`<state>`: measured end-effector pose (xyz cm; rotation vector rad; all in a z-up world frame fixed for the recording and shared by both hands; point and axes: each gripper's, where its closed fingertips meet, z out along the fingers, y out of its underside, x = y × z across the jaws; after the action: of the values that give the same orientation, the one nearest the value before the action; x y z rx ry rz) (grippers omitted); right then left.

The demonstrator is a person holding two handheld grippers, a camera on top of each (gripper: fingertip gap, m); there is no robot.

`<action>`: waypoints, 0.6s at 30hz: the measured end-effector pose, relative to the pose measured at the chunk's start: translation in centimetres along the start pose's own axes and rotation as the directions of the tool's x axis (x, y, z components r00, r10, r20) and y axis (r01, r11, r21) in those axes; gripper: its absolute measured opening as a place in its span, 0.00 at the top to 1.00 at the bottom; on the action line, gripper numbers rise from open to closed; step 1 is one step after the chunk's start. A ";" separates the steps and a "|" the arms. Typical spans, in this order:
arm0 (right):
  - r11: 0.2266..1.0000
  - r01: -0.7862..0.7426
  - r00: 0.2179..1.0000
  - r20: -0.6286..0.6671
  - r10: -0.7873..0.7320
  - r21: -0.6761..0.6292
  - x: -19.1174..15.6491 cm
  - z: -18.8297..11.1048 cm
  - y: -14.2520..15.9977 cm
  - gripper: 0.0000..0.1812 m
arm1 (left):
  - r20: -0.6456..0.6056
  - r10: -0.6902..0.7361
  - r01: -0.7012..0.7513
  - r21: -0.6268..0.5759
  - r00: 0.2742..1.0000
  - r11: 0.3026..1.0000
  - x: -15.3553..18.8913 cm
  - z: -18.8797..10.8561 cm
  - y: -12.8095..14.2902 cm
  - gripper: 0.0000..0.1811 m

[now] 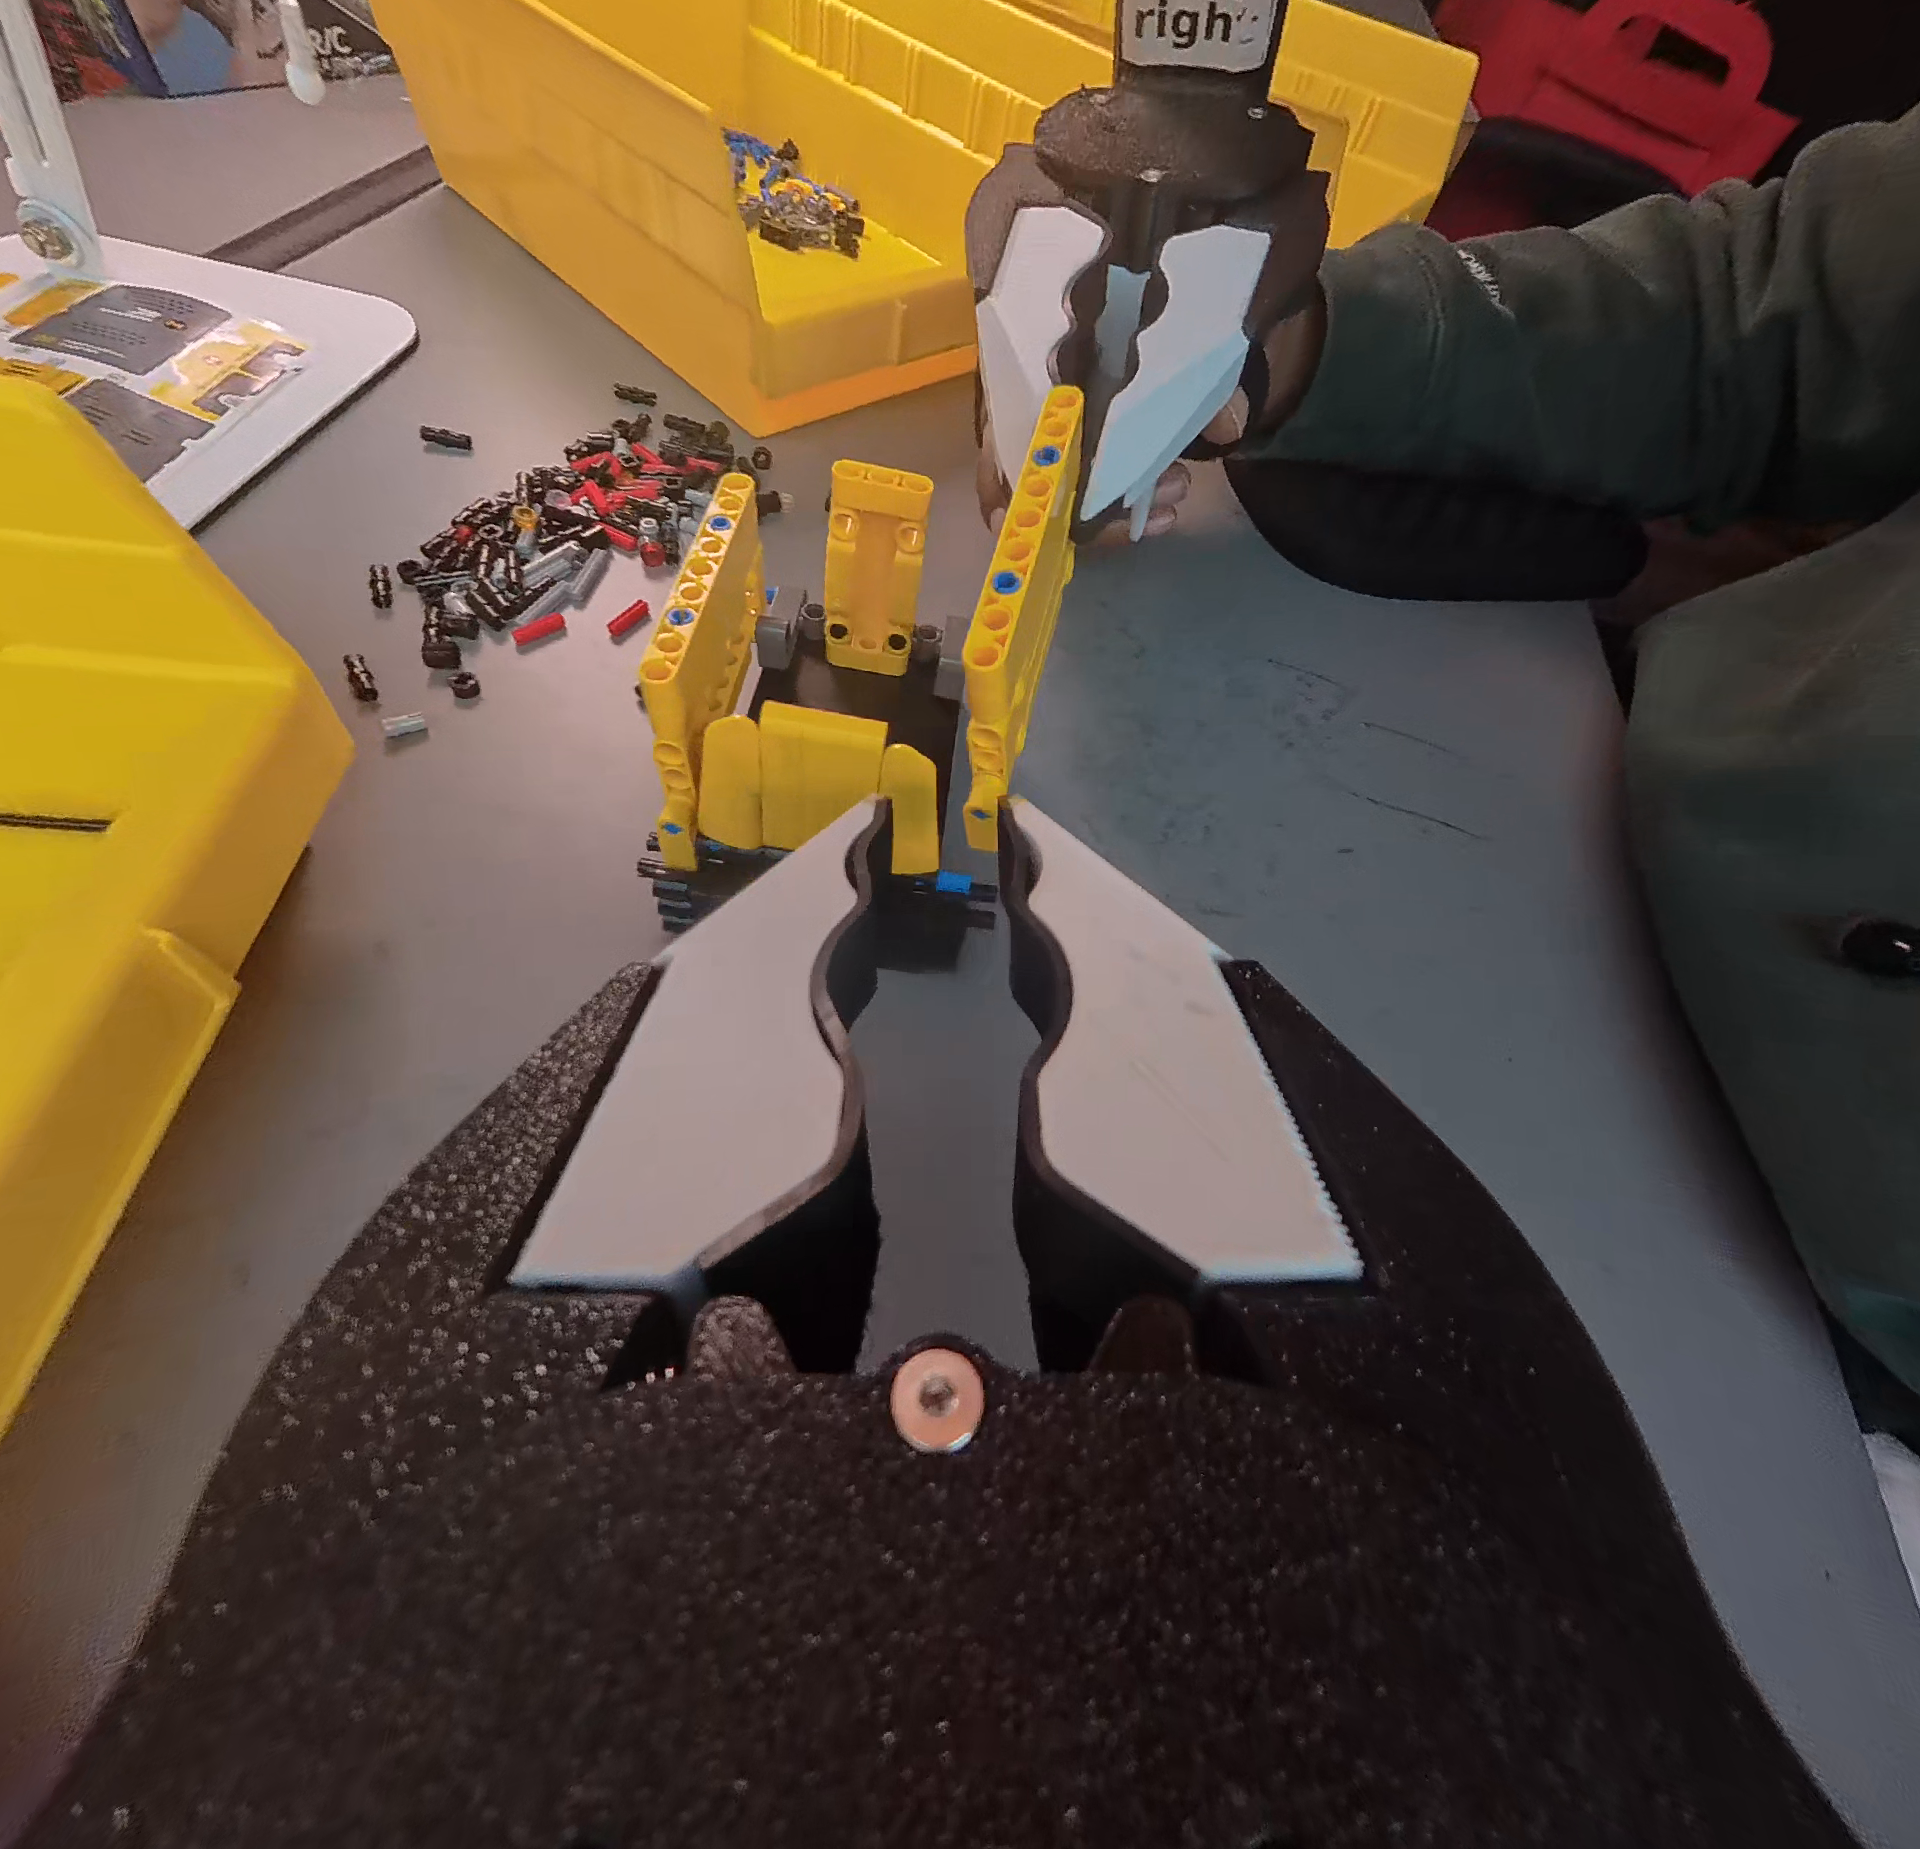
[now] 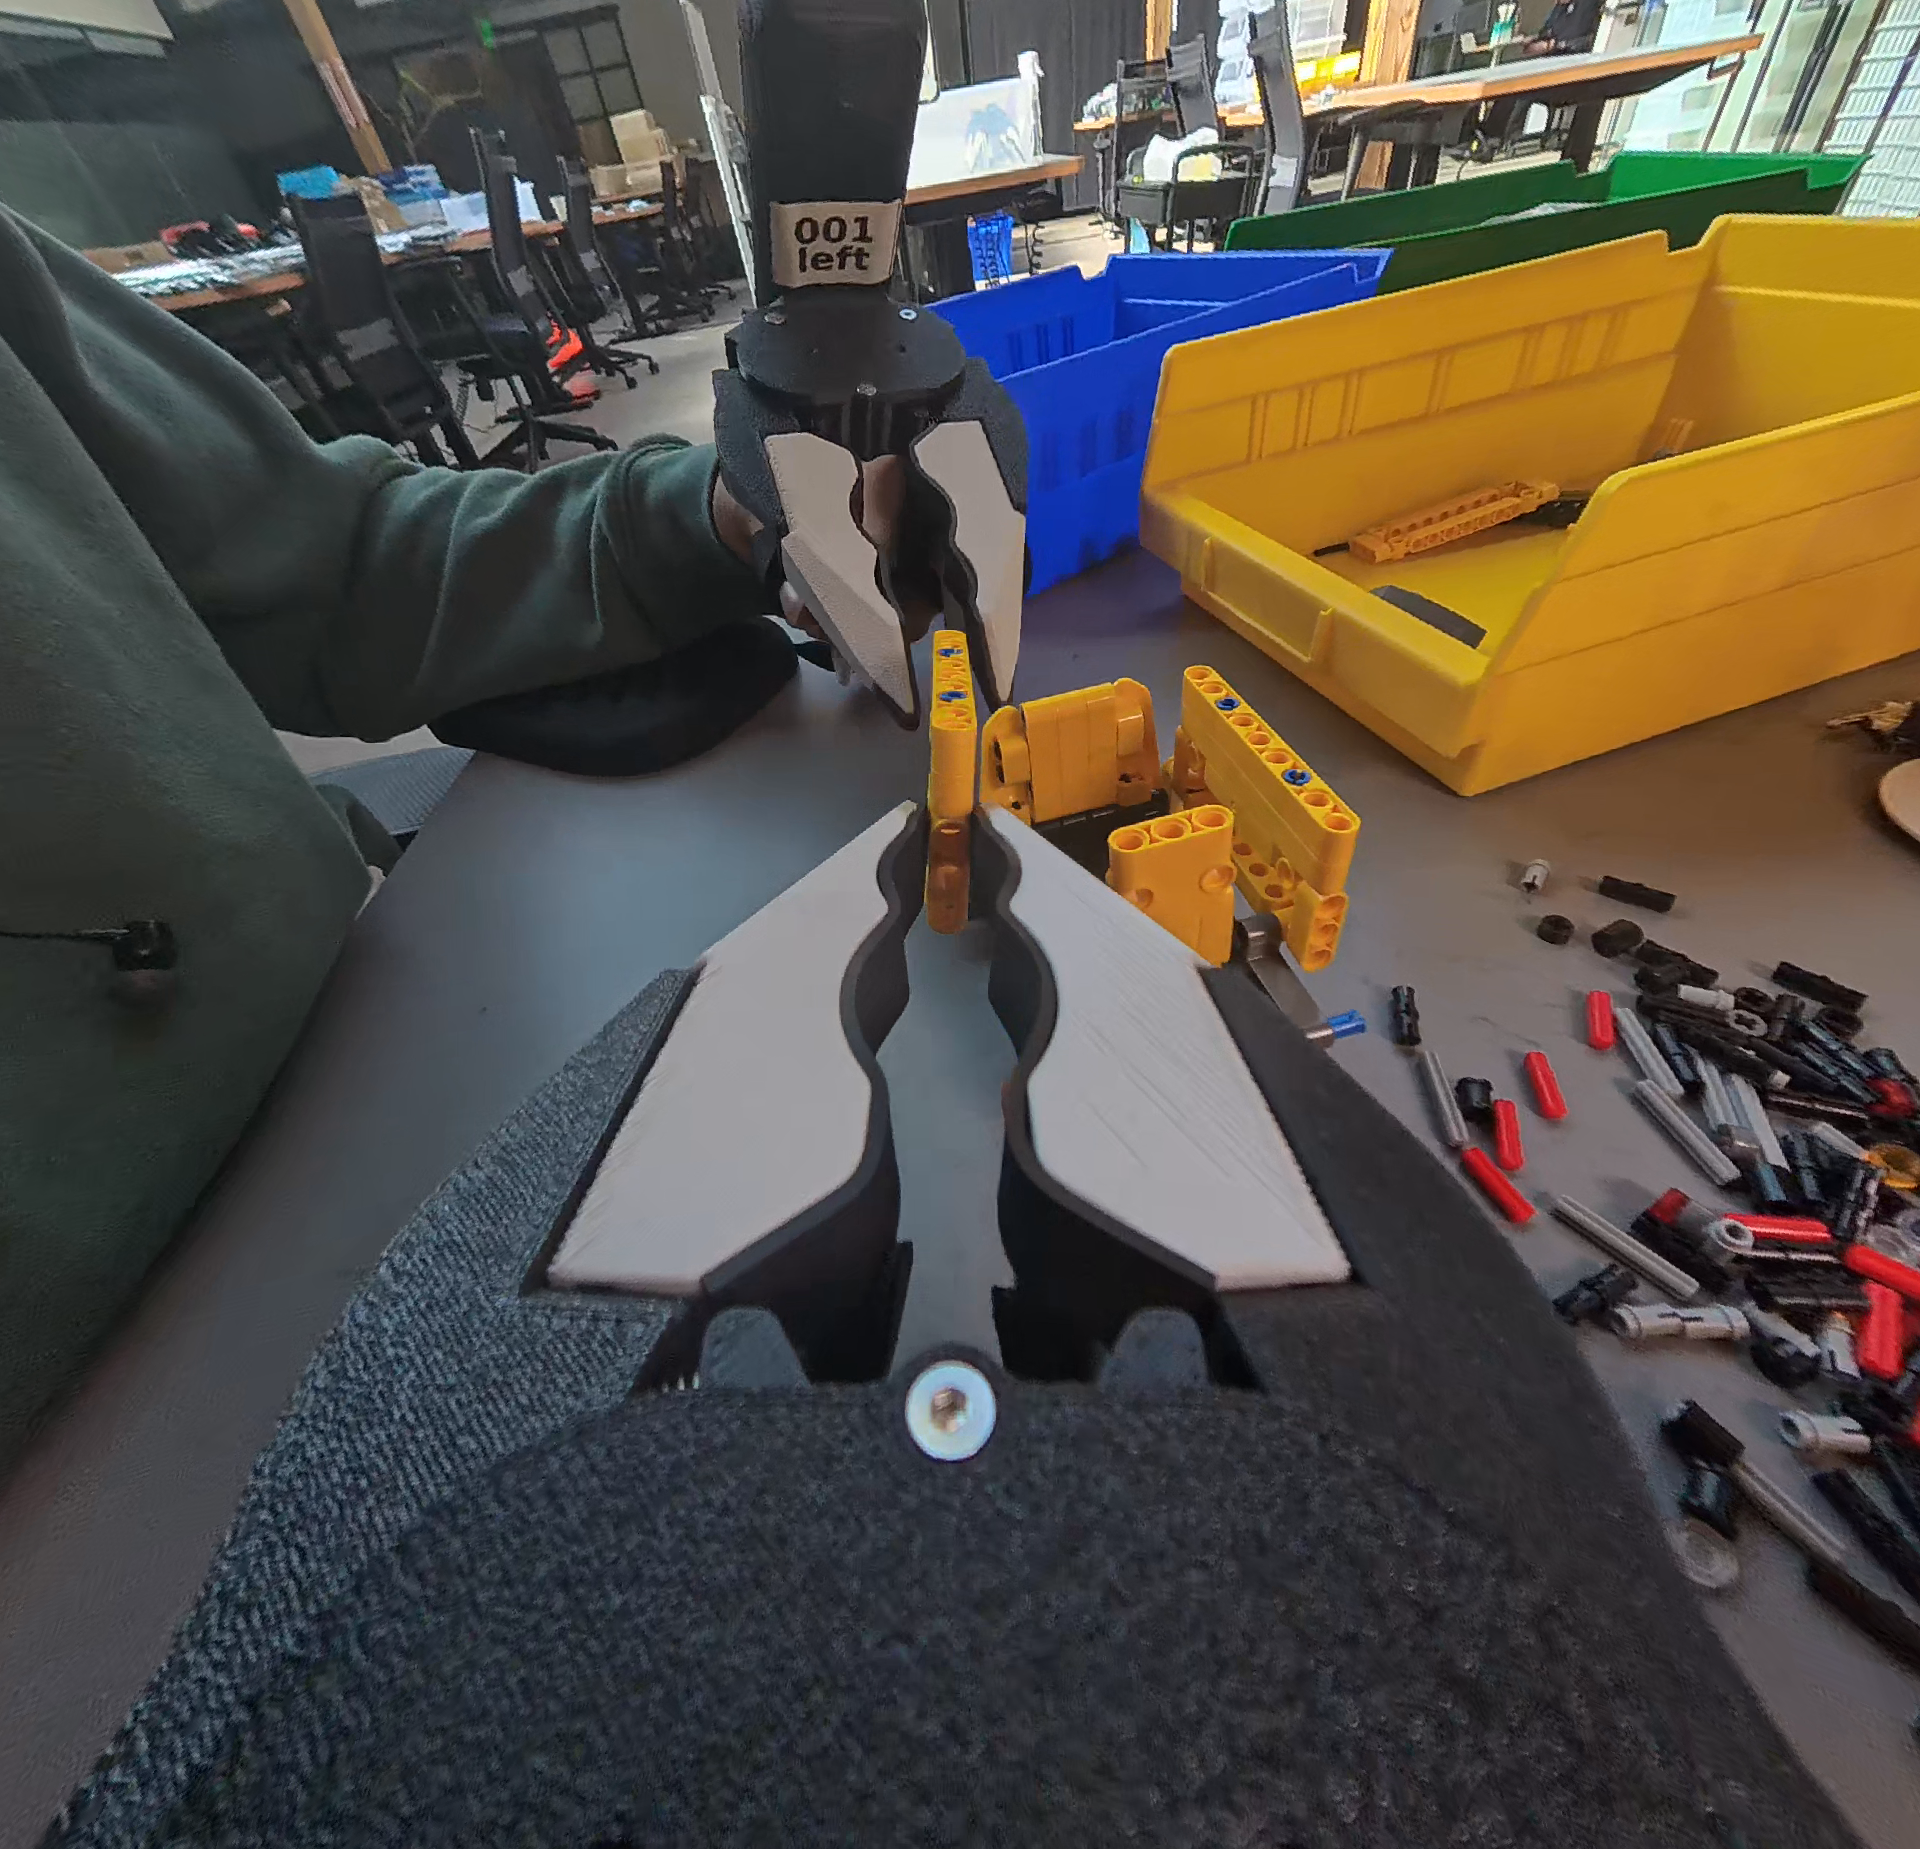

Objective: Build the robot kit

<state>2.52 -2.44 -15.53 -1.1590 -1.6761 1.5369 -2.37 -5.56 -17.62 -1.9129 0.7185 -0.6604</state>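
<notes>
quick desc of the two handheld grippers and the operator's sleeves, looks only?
Both match: the left gripper and right gripper have tapered light-grey fingers with wavy black inner pads, set in a speckled black textured body with one central screw. Each black handle wears a white printed label. No cables visible. Sleeves are dark green with ribbed cuffs.

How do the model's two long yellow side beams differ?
Right beam sits between both grippers' jaws, right gripper at one end, left gripper at the other; left beam is untouched. Left beam borders the loose pins; right beam stands away from them. Both yellow, holed, blue-pinned.
</notes>
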 end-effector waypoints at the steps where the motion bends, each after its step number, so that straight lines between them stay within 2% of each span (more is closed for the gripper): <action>1: 1.000 0.000 1.000 0.000 0.000 -0.007 0.0 0.1 0.1 0.96 | -0.009 0.005 -0.005 -0.016 1.000 1.000 0.2 0.3 0.3 0.90; 7: 1.000 0.012 1.000 -0.015 -0.012 -0.028 0.0 0.5 0.4 0.96 | -0.018 0.050 -0.052 -0.081 0.999 0.995 1.0 1.3 1.3 0.90; 13: 0.997 0.040 0.999 -0.032 -0.042 -0.063 0.0 0.6 0.8 0.96 | 0.034 0.085 -0.081 -0.099 0.996 0.992 0.4 1.4 1.5 0.96; 18: 0.990 0.079 0.994 -0.060 -0.086 -0.119 0.2 0.6 1.5 0.95 | 0.056 0.128 -0.120 -0.132 0.990 0.984 0.4 1.4 1.7 0.96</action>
<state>2.21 -2.62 -17.12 -1.1710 -1.7675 1.3517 -1.49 -5.68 -19.65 -1.9781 0.8492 -0.4824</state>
